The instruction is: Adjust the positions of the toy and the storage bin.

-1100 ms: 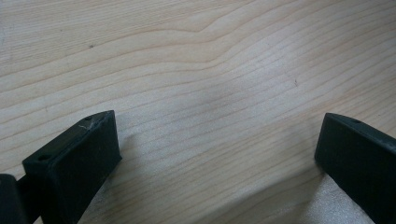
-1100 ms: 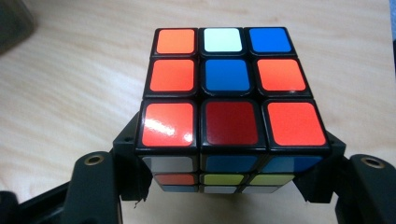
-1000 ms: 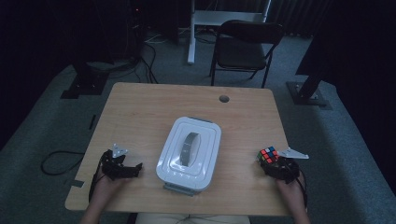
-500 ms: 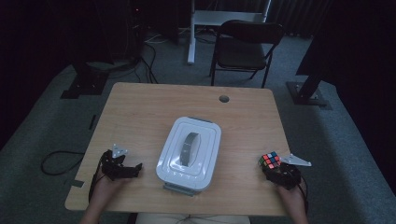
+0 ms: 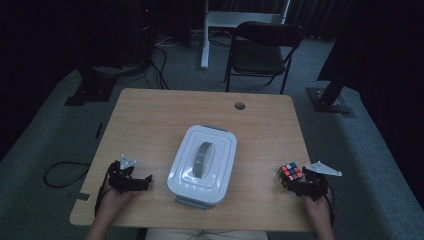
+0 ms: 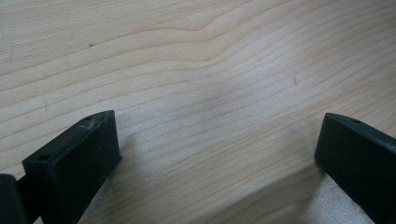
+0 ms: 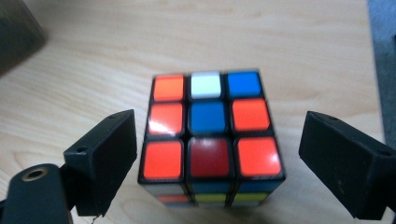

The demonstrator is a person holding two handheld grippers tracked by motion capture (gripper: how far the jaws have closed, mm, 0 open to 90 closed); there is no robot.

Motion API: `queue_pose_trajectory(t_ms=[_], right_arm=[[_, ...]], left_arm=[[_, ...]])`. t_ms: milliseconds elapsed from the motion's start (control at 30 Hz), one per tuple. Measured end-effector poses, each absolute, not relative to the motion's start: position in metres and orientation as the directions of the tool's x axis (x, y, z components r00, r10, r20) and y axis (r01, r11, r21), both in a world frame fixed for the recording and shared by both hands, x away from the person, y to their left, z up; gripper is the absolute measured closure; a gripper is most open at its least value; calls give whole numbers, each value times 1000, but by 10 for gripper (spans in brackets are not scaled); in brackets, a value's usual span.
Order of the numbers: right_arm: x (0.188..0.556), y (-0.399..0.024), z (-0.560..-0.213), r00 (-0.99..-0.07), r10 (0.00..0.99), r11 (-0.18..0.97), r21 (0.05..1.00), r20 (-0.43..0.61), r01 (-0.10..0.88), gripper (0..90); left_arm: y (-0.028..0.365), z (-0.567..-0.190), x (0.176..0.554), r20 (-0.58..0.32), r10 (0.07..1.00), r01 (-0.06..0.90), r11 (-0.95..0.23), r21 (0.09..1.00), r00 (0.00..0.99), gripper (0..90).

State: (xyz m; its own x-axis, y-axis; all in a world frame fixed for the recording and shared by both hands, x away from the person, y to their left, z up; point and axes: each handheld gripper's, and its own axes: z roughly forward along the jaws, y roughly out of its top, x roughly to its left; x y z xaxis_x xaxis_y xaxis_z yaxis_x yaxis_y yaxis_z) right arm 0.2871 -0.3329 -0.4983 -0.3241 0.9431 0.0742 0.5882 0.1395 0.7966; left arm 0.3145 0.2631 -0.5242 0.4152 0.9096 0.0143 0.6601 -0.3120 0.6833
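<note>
Nine stickers show on top of the puzzle cube (image 7: 211, 126) (mostly orange-red, with blue, white and one dark red); its lower rows are cut off. It stands on the table (image 5: 165, 120) near the right front edge, between the just-opened jaws of the right gripper (image 7: 217, 158), which do not touch it. Left gripper (image 6: 217, 154) is wide open, empty.

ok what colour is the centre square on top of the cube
Blue. The cube shows it best in the right gripper view, ringed mostly by orange-red squares.

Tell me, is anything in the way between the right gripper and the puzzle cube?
Nothing visible. The puzzle cube sits on the table directly between the right gripper jaws, which have just been opening and stand clear of its sides.
</note>
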Motion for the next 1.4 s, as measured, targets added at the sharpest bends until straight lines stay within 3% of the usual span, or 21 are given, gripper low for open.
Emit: queue_pose_trajectory(t_ms=[267,600,933,1400], right_arm=[[293,-327,-476,-345,937,149,831,55,536,138],[307,-300,-452,-489,872,217,863,40,457,155],[318,-270,-452,-646,763,313,870,9,381,151],[320,-234,-478,-790,611,400,837,60,373,139]], left_arm=[[263,-524,314,14,910,660,-312,684,415,5],[263,-524,314,14,910,660,-312,683,415,5],[263,-524,314,14,910,660,-312,684,415,5],[263,-524,314,14,909,660,-312,683,416,5]])
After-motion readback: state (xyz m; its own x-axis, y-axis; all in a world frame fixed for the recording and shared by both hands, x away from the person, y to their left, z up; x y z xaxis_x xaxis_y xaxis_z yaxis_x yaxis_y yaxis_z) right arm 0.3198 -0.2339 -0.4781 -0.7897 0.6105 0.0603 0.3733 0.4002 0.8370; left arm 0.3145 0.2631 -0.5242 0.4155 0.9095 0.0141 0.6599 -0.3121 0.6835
